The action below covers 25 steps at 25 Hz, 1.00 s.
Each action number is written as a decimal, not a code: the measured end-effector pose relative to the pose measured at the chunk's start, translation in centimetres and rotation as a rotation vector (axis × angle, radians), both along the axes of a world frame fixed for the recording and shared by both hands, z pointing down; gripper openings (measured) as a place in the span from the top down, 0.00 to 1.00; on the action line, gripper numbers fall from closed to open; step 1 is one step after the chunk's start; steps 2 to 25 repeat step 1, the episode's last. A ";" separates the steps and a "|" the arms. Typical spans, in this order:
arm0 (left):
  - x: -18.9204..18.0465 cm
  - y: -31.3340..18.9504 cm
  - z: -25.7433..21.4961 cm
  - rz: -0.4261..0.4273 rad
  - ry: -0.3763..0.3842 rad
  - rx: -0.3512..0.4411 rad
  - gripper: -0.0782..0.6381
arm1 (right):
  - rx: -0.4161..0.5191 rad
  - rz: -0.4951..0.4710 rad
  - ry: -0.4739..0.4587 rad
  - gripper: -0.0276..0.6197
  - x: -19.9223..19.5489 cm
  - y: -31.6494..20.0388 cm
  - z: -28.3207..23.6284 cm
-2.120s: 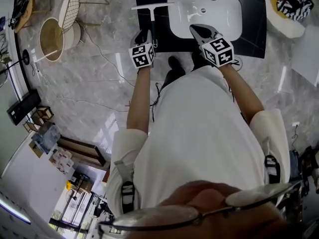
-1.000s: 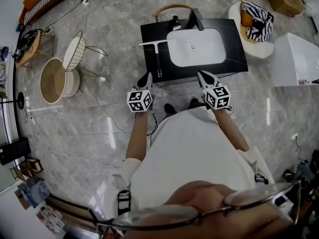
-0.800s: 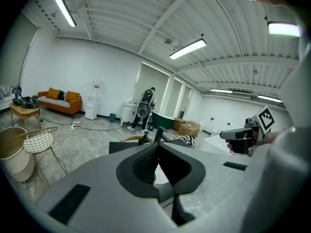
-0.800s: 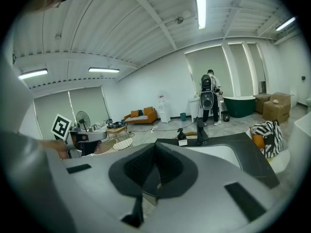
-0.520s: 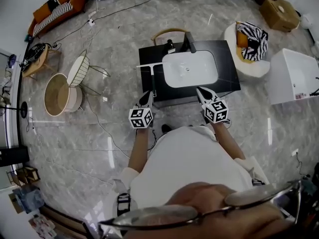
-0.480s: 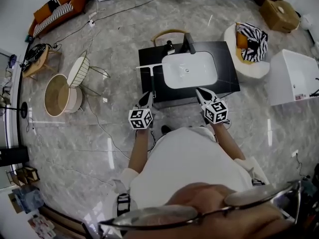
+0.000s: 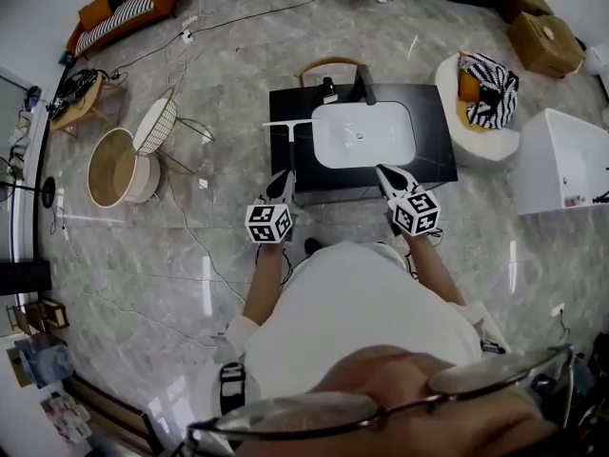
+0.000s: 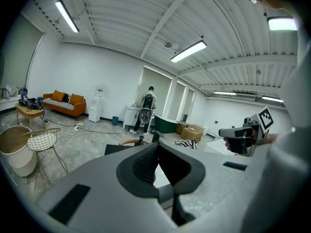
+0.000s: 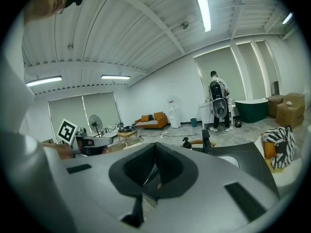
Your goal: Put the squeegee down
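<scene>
The squeegee [image 7: 289, 130], white blade and thin handle, lies flat on the black counter [image 7: 438, 150], left of the white sink [image 7: 362, 133]. Neither gripper touches it. My left gripper [image 7: 284, 175] hangs in front of the counter's near edge, below the squeegee's handle, jaws shut and empty. My right gripper [image 7: 381, 169] is level with it near the sink's front right, also shut and empty. In the left gripper view the left gripper [image 8: 156, 144] shows its jaws meeting at the tips. The right gripper view shows the right gripper [image 9: 155, 144] closed likewise.
A faucet [image 7: 364, 84] and a dark bottle [image 7: 328, 89] stand at the counter's back. A wooden chair [image 7: 328, 65] is behind it. A wire chair [image 7: 157, 127] and round tub [image 7: 112, 167] stand left; a cushioned seat [image 7: 485, 93] and white box [image 7: 571, 160] right. Cables cross the floor.
Both grippers have drawn back from over the counter to in front of its near edge and risen. The whole counter now looks smaller and farther. The squeegee stays where it lay.
</scene>
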State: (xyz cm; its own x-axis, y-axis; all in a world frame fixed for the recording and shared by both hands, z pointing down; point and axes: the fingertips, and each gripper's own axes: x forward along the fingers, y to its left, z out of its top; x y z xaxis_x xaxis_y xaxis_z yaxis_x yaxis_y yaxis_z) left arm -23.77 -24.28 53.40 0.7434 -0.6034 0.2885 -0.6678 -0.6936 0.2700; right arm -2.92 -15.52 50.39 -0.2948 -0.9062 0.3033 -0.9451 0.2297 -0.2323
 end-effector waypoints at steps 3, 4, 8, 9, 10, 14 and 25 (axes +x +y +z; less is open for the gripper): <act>0.2 0.1 0.0 0.001 -0.001 0.001 0.88 | 0.002 0.000 -0.002 0.95 0.2 0.0 0.0; 0.2 0.1 0.0 0.001 -0.001 0.001 0.88 | 0.002 0.000 -0.002 0.95 0.2 0.0 0.0; 0.2 0.1 0.0 0.001 -0.001 0.001 0.88 | 0.002 0.000 -0.002 0.95 0.2 0.0 0.0; 0.2 0.1 0.0 0.001 -0.001 0.001 0.88 | 0.002 0.000 -0.002 0.95 0.2 0.0 0.0; 0.2 0.1 0.0 0.001 -0.001 0.001 0.88 | 0.002 0.000 -0.002 0.95 0.2 0.0 0.0; 0.2 0.1 0.0 0.001 -0.001 0.001 0.88 | 0.002 0.000 -0.002 0.95 0.2 0.0 0.0; 0.2 0.1 0.0 0.001 -0.001 0.001 0.88 | 0.002 0.000 -0.002 0.95 0.2 0.0 0.0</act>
